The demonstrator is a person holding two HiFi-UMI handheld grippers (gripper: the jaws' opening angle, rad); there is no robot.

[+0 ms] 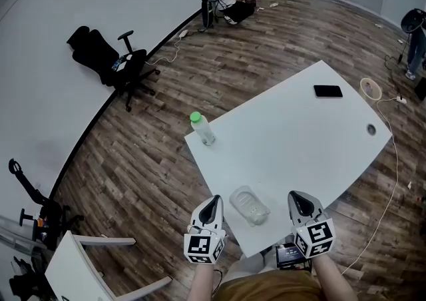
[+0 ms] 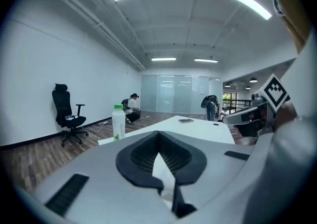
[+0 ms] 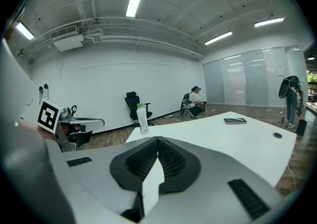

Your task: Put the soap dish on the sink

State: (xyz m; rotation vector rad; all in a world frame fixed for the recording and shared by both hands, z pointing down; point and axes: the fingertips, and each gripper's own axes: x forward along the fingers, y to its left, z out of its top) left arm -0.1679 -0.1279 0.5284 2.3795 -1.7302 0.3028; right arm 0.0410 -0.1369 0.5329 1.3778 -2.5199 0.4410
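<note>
- Currently your left gripper is closed with nothing in it; its own view shows the two dark pads meeting at the tips, with only the white table beyond them.
- Your right gripper is the same: the jaws are together and empty, pointing out over the tabletop.
- The soap dish lies on the table close to the near edge. It sits between your two grippers, a little nearer the left one, and neither touches it.
- It looks like clear, thin moulded plastic with rounded corners, so it is probably very light and fairly stiff, with a slick surface.
- Being so light, it will likely skid on the smooth tabletop if one pad arrives before the other.
- Take hold across a side wall or the rim, where the pads have an edge to bite on, not across the rounded corners. Squeeze gently, since thin plastic may flex or pop out.
- Whether it has a loose lid or insert cannot be told from the head view, so keep it level when you lift it.
- No sink appears in any view, so you will have to find it.
- The green-capped bottle and the phone stand well apart from the dish.
</note>
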